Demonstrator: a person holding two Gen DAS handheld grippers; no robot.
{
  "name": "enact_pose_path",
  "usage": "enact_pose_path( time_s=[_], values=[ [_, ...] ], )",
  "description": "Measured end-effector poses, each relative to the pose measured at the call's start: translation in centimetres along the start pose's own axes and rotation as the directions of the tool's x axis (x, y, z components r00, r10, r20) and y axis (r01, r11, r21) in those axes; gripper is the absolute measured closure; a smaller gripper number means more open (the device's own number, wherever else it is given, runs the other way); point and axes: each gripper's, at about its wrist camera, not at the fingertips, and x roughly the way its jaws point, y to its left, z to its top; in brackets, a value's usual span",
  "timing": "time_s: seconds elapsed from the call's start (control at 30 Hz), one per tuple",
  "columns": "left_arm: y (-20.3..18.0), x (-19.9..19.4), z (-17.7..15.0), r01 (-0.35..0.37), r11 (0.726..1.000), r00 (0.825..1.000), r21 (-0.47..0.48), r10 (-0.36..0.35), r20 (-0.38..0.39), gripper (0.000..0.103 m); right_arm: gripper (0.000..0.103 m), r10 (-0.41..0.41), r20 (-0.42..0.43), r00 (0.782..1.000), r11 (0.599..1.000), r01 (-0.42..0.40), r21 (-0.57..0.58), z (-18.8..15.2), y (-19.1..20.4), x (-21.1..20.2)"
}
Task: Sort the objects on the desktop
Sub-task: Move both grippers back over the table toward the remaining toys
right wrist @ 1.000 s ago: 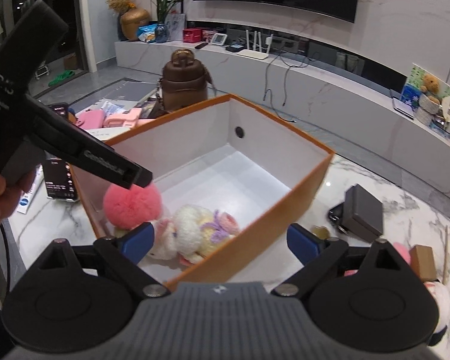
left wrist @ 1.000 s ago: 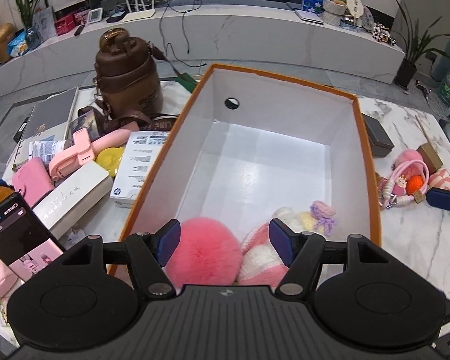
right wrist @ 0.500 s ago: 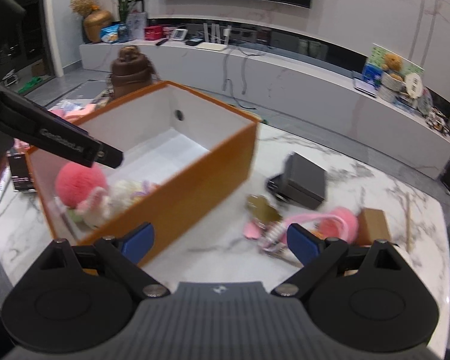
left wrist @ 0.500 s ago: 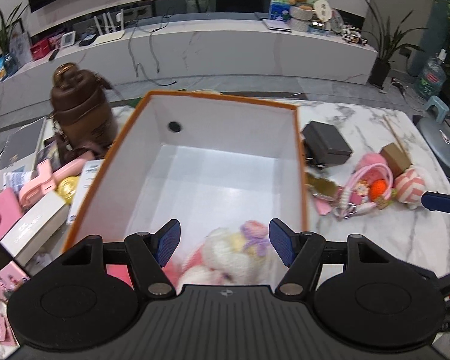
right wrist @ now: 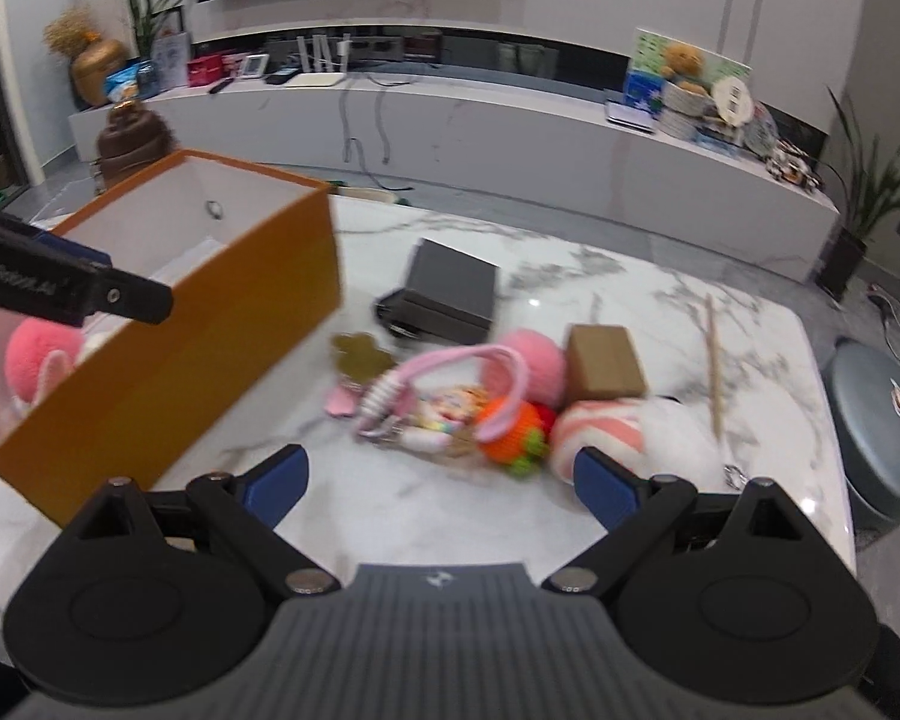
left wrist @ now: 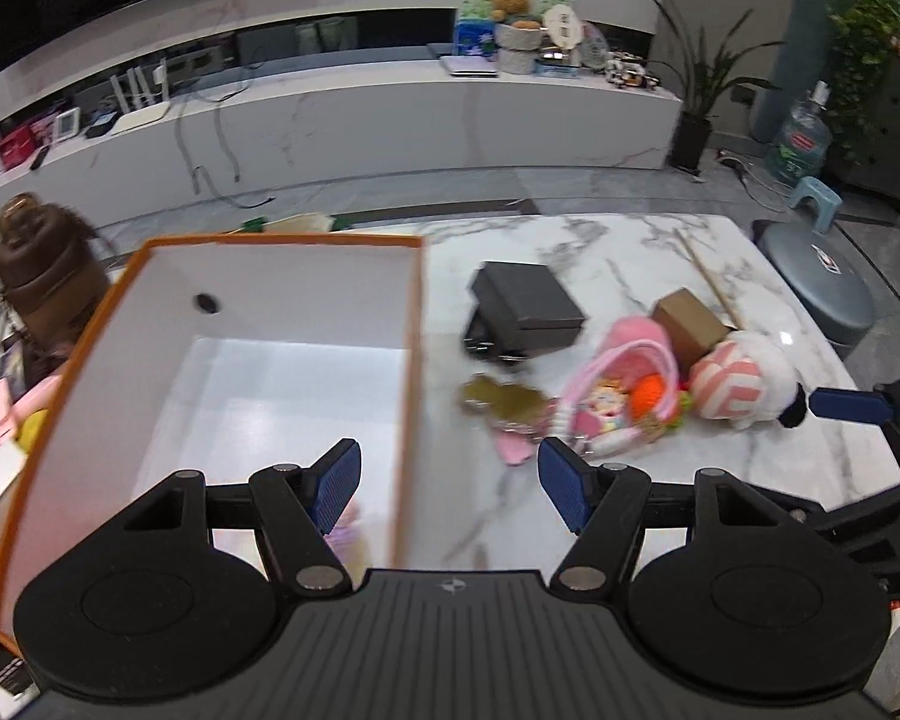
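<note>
An orange box (left wrist: 411,360) (right wrist: 168,354) with a white inside stands on the marble table. A pink pom-pom (right wrist: 30,360) and other plush toys lie in its near end. My left gripper (left wrist: 448,483) is open and empty, over the box's right wall. My right gripper (right wrist: 440,480) is open and empty, low over the table just before a pile of toys: a pink-handled keychain bundle (right wrist: 444,384) (left wrist: 615,396), an orange knitted ball (right wrist: 510,429) and a pink-and-white striped plush (right wrist: 600,429) (left wrist: 732,387). The left gripper's arm shows at the left of the right wrist view.
A black box (left wrist: 525,303) (right wrist: 450,291), a gold flower-shaped piece (left wrist: 501,399), a small brown cardboard box (right wrist: 606,360) and a wooden stick (right wrist: 713,360) lie right of the orange box. A brown bottle (left wrist: 45,270) and pink items stand to its left. A grey stool (right wrist: 888,414) is beyond the table's right edge.
Both grippers have swung right, away from the box's inside toward the toy pile. The plush toys in the box have slid out of the left wrist view.
</note>
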Motion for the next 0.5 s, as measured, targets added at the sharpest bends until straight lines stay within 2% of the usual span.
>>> enact_pose_path(
  time_s=[0.13,0.23,0.37,0.5],
  values=[
    [-2.7,1.6,-0.1,0.004,0.998,1.000,0.064,-0.004,0.000,0.026,0.008,-0.036,-0.012,0.999,0.999,0.036,0.027,-0.4,-2.0,0.5],
    [-4.5,3.0,-0.3,0.048,0.992,0.999,0.114,-0.047,-0.007,0.026,0.008,-0.064,-0.019,0.998,0.997,0.065,0.047,-0.8,-3.2,0.5],
    [-5.8,5.4,-0.1,0.150,0.985,0.989,0.091,-0.148,-0.025,0.026,0.007,-0.074,-0.017,0.997,0.994,0.075,0.079,-1.2,-4.5,0.1],
    [-6.9,7.2,-0.2,0.179,0.981,0.984,0.073,-0.179,-0.009,0.026,0.007,-0.078,-0.022,0.997,0.991,0.080,0.107,-1.5,-5.6,0.2]
  ],
)
